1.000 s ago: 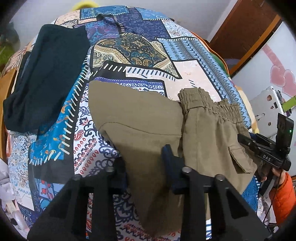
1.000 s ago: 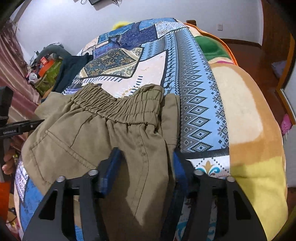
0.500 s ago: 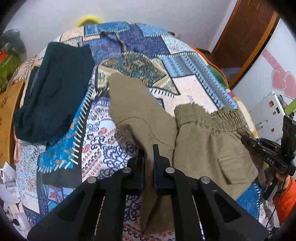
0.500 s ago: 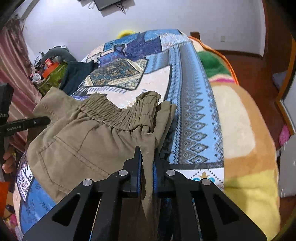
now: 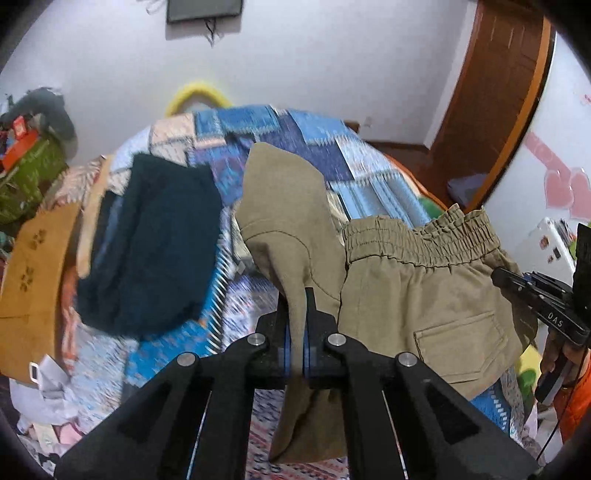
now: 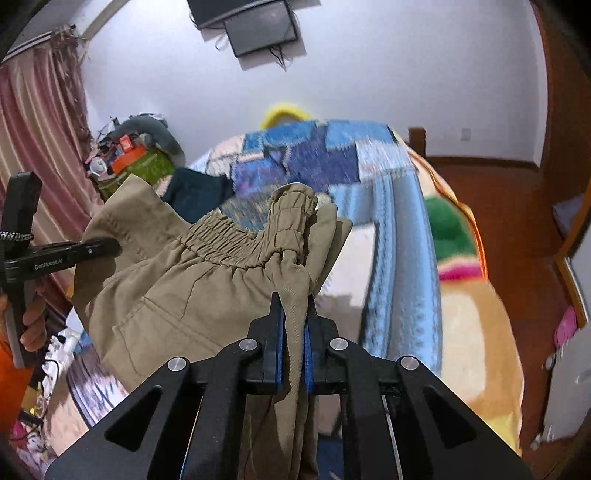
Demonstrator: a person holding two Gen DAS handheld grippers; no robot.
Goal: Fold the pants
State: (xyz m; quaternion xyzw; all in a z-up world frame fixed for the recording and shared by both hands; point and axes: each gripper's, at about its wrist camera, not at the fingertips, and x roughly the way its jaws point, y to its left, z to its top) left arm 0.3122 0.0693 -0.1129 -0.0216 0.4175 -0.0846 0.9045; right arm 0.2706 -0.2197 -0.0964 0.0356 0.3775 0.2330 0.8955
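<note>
Khaki pants [image 5: 424,295] held up off the bed, folded w/ elastic waistband [image 5: 421,240] uppermost, patch pocket [image 5: 461,343] facing left cam. Cloth hangs slack between the two tools.

Left tool [image 5: 297,332]: fingers pressed together, pinching a fold of pants fabric straight ahead of it; one peak of cloth rises just above the tips, remainder drops below. Waistband sits ahead-right of this tool.

Right tool [image 6: 293,332]: fingers pressed together, pinching bunched fabric just below the waistband end [image 6: 291,210]; cloth trails down between the fingers and under the tool. Bulk of pants spreads to its left, toward the other tool's body [image 6: 55,254] at frame edge.

Surroundings: patterned blue bedspread [image 5: 295,125] ahead of and below both tools, blurred. Dark teal garment [image 5: 155,240] lies on bed ahead-left of left tool. Wall-mounted screen [image 6: 258,26] high ahead of right tool. Pink curtain [image 6: 33,122] far left, wooden door [image 5: 495,85] ahead-right of left tool.
</note>
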